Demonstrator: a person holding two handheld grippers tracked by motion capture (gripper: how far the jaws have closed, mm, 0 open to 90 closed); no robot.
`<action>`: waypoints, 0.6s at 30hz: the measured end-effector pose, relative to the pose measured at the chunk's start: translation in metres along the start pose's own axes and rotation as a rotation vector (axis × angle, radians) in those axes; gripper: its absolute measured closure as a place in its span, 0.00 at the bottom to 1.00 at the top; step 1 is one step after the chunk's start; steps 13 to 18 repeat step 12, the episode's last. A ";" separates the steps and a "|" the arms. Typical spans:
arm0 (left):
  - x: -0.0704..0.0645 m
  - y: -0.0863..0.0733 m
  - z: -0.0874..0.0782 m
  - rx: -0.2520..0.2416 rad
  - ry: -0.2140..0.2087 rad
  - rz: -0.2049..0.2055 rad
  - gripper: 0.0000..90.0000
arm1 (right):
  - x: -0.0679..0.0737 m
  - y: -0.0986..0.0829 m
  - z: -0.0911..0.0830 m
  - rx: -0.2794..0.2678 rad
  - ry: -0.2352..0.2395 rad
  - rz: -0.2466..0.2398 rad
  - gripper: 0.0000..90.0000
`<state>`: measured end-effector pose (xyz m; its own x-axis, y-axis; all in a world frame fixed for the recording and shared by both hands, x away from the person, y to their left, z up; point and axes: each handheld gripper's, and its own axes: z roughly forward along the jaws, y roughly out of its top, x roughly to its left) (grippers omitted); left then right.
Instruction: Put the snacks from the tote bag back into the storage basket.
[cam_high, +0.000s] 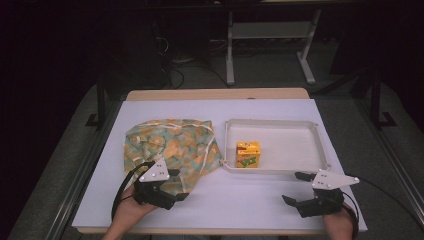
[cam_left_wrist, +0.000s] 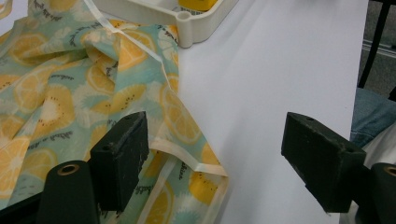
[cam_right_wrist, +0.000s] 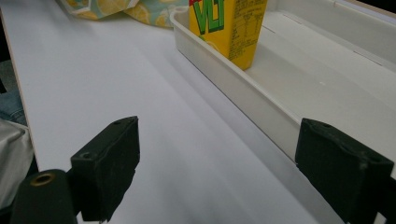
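Note:
A cloth bag (cam_high: 170, 147) printed with orange and kiwi slices lies crumpled on the left of the white table. To its right, a yellow juice carton (cam_high: 248, 154) stands upright in a white tray (cam_high: 300, 124), near the tray's front left corner. My left gripper (cam_high: 179, 185) is open at the bag's near right corner. In the left gripper view (cam_left_wrist: 215, 140), one jaw is over the bag's hem (cam_left_wrist: 70, 84) and the other over bare table. My right gripper (cam_high: 295, 187) is open just in front of the tray. The tray's front wall (cam_right_wrist: 243, 88) runs between its jaws (cam_right_wrist: 219, 140), and the carton (cam_right_wrist: 231, 28) is ahead.
The white table top (cam_high: 240, 202) has bare room in front of the tray and between the grippers. Its near edge runs just behind both hands. Beyond the far edge, a white desk frame (cam_high: 230, 50) and cables stand on the dark floor.

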<state>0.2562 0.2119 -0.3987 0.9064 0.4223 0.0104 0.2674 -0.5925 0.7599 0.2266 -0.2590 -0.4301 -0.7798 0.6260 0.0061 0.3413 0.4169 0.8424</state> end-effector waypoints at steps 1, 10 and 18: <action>0.000 -0.002 0.000 -0.008 -0.006 -0.005 0.25 | 0.000 0.000 0.000 0.002 0.000 -0.001 0.15; -0.004 -0.010 0.008 0.032 -0.013 0.032 0.24 | 0.003 0.003 0.005 0.023 0.027 -0.037 0.15; -0.004 -0.009 0.008 0.025 -0.018 0.036 0.23 | 0.003 0.004 0.007 0.030 0.030 -0.049 0.15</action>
